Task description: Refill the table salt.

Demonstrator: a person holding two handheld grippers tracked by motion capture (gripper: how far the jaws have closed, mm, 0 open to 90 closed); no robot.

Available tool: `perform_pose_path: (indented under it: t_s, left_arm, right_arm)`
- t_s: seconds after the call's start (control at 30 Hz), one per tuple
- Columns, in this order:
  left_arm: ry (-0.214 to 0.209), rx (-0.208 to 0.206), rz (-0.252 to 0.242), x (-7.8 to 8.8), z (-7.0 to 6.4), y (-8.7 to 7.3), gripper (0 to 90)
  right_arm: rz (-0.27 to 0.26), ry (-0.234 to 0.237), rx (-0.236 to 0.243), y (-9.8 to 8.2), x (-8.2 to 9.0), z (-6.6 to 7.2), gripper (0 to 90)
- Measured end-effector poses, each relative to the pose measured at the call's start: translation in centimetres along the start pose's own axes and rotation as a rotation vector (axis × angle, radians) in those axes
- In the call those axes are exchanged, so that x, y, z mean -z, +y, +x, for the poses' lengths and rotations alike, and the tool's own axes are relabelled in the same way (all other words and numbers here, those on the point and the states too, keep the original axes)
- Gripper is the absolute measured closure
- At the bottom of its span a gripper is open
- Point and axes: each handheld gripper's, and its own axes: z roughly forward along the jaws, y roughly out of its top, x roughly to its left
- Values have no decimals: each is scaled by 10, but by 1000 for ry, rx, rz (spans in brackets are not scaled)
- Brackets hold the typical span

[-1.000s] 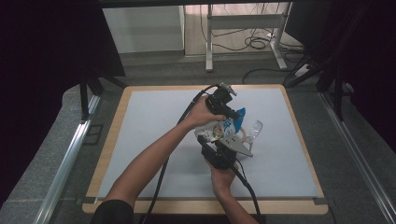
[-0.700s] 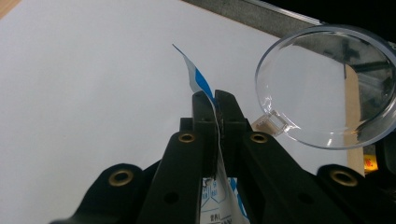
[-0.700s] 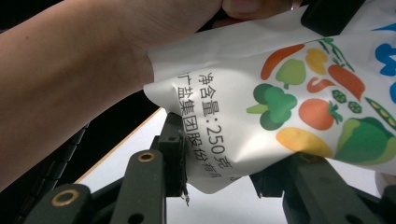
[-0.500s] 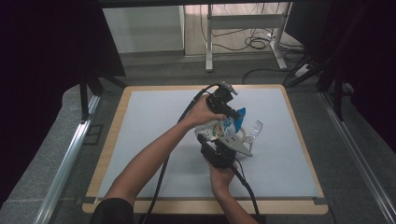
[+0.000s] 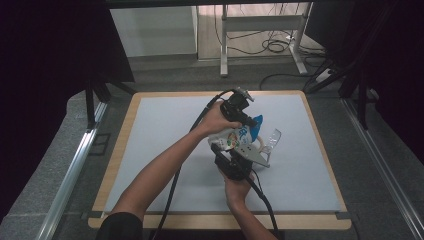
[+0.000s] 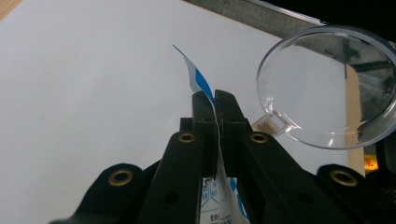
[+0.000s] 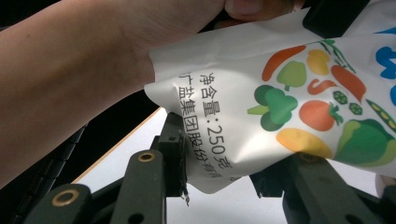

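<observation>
pouch: a white bag printed with vegetables and a blue top edge was held up off the tabletop, right of the middle, between the two grippers.
left gripper: the left gripper came at the pouch from the far side; in the left gripper view its jaws were closed right down on the thin blue-and-white top corner, with the film pinched flat between them.
right gripper: the right gripper sat on the near side, below the pouch; in the right gripper view its jaws stood partly open around the lower end of the bag, one jaw on each side and pressing on it, so it had hold of the bag's body.
clear cup: a clear plastic cup lay just to the right of the pouch; its round mouth showed close beside the pinched corner in the left gripper view.
step in hand: it looked like the bag was being opened or tipped toward the cup.
how to do it well: the lower grip should have stayed firm but not crushed the bag, and the pull on the corner should have run steadily along the seal.
risk: a jerk could have split the film unevenly, spilled the contents or knocked the light cup away.
</observation>
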Motion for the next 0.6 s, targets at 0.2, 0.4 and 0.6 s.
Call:
perform_pose_path:
  t_s: [0.2, 0.4, 0.6]
  left_arm:
    - [1, 3, -1, 0, 0, -1, 889]
    - [3, 1, 1, -1, 0, -1, 889]
    - [3, -1, 3, -1, 0, 0, 889]
  right_arm:
    - [2, 1, 1, 0, 0, 0, 625]
    - [4, -1, -1, 0, 0, 0, 626]
    - [6, -6, -8, 1, 0, 1, 627]
